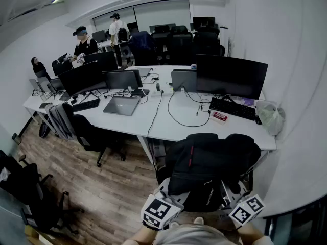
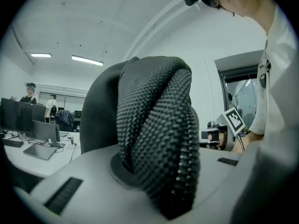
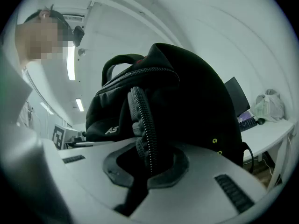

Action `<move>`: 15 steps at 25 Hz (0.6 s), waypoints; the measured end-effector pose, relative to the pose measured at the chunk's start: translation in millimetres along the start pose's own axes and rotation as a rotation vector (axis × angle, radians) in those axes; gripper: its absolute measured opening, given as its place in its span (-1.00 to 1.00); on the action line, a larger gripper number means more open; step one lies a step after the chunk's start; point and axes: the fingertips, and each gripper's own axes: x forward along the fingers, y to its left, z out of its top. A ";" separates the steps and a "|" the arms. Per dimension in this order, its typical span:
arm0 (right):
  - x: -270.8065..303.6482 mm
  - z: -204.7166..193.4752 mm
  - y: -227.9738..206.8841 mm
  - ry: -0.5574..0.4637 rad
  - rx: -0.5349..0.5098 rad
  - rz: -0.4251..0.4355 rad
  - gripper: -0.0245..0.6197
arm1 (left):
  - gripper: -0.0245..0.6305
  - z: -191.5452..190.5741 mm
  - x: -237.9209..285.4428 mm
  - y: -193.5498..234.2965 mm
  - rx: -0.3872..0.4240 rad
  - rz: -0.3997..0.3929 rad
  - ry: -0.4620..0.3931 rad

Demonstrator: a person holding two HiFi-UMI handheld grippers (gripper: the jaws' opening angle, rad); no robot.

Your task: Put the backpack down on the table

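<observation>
Now | I'm carrying the backpack (image 1: pixel 204 167), left claw (image 2: pixel 152 174) and right claw (image 3: pixel 147 164) pinching its straps (image 2: pixel 154 120) | next, likely: lifting it over the table's (image 1: pixel 168 124) near edge.

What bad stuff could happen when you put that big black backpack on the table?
1. The backpack hangs only by a mesh strap pinched in the left gripper and a second strap pinched in the right gripper. If one slips, the bag could tip or drop.
2. The table has a keyboard, a red box and a loose cable near its edge. The bag might land on them or snag them.
</observation>
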 end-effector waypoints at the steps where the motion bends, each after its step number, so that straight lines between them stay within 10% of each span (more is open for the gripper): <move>1: -0.7 0.0 -0.8 0.000 0.000 0.001 -0.86 | -0.77 -0.5 0.6 -0.9 -0.002 0.002 0.001; 15: -10.9 6.4 -20.2 0.002 0.013 0.018 -0.86 | -0.77 -0.9 19.2 -13.8 0.004 0.025 0.014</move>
